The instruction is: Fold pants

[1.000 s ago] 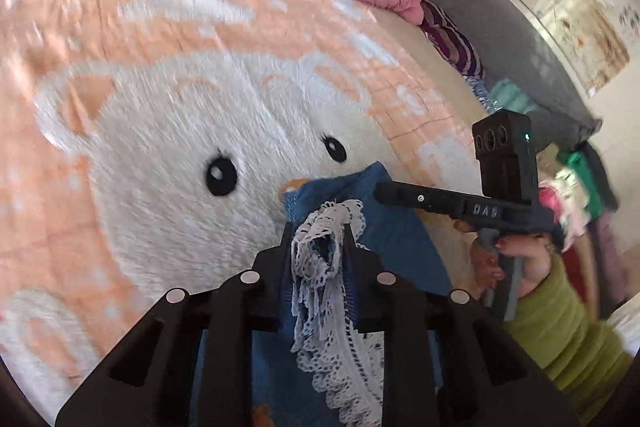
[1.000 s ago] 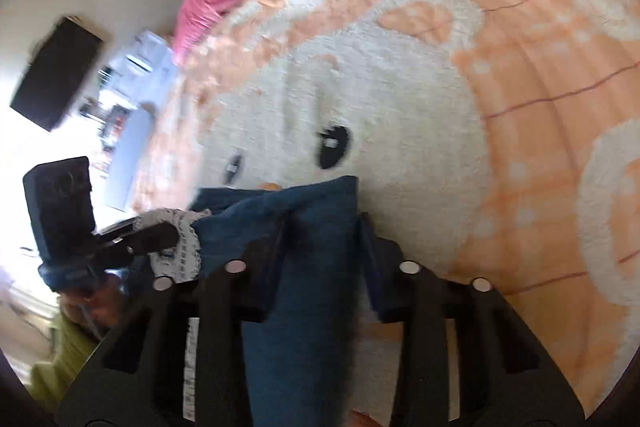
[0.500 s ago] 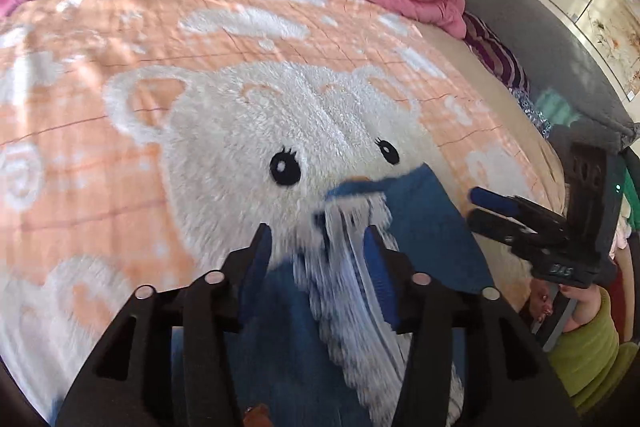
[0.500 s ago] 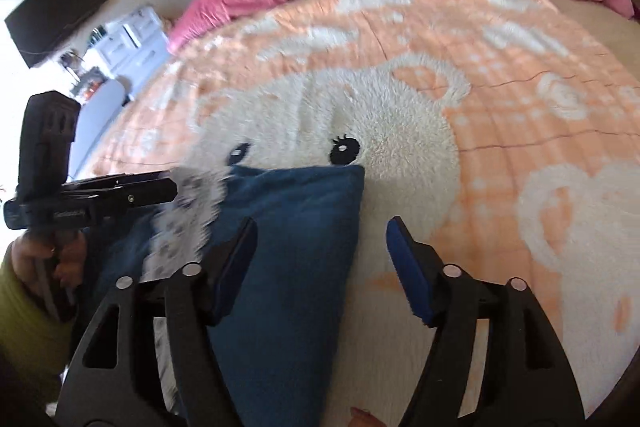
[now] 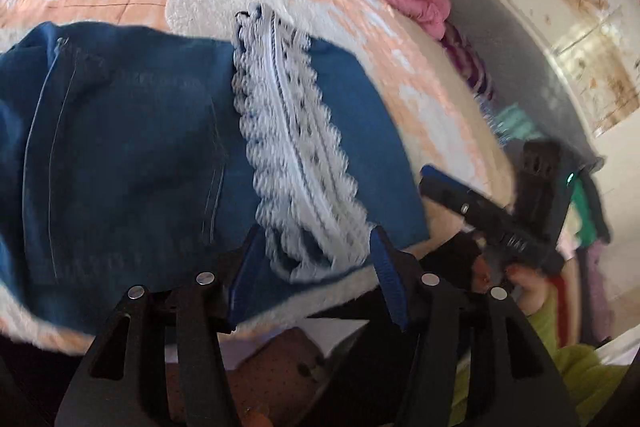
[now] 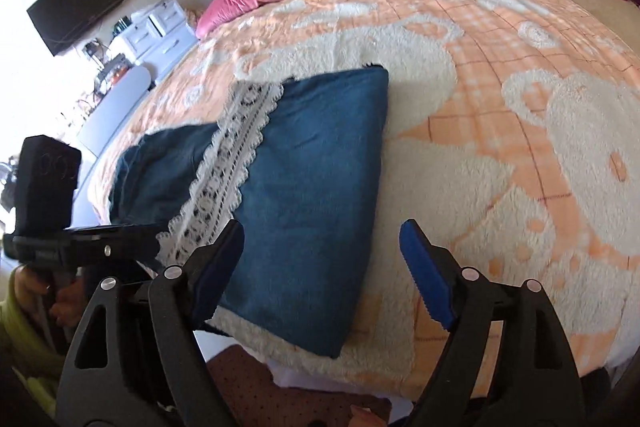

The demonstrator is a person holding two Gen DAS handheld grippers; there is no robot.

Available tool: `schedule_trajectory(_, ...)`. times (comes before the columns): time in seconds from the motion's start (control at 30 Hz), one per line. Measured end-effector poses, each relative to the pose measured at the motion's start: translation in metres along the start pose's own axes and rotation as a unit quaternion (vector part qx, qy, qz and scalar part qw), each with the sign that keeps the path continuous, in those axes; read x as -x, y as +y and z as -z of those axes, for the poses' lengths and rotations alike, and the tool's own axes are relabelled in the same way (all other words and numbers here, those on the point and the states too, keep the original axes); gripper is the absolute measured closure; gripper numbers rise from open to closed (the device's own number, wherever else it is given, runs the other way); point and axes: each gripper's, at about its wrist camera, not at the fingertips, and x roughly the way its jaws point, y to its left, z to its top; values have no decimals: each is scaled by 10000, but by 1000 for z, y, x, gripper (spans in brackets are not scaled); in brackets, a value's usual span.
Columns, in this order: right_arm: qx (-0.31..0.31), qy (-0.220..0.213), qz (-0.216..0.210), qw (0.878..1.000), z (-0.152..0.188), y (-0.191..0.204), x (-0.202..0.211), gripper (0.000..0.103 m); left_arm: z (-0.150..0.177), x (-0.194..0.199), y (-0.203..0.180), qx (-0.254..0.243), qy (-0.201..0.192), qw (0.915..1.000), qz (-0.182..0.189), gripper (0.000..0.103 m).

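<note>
The pants (image 6: 304, 187), blue denim with a white lace strip (image 6: 228, 167), lay folded on the bear blanket (image 6: 520, 147) near its front edge. In the right wrist view their long axis ran from about 6 o'clock up toward 12, slightly tilted, with a looser dark part spilling to 9 o'clock. The right gripper (image 6: 322, 269) hung with its fingers wide apart, gripping nothing; the near end of the fold sat at 12 o'clock just ahead of its left finger. The left gripper (image 5: 310, 267) was also spread, nothing clamped, with the lace strip (image 5: 288, 147) running straight ahead from between its fingers toward 12 o'clock, slightly blurred. Judged: both were about equally near the pants' near end. Any further fold would go along that long axis, near end carried toward the far end; the left side needs tidying first.
</note>
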Motion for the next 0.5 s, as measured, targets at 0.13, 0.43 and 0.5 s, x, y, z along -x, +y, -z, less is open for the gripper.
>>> schedule_trajectory(0.13, -6, 39, 106, 9999, 5, -2, 0, 30, 9, -10, -3, 93, 137, 9998, -149, 53)
schedule_trajectory(0.43, 195, 382, 212, 9989, 15, 4, -14, 38, 12, -20, 0, 396, -9, 9992, 87, 81)
schedule_trajectory(0.5, 379, 398, 354, 9979, 17, 11, -13, 39, 12, -11, -4, 179, -90, 9997, -110, 81)
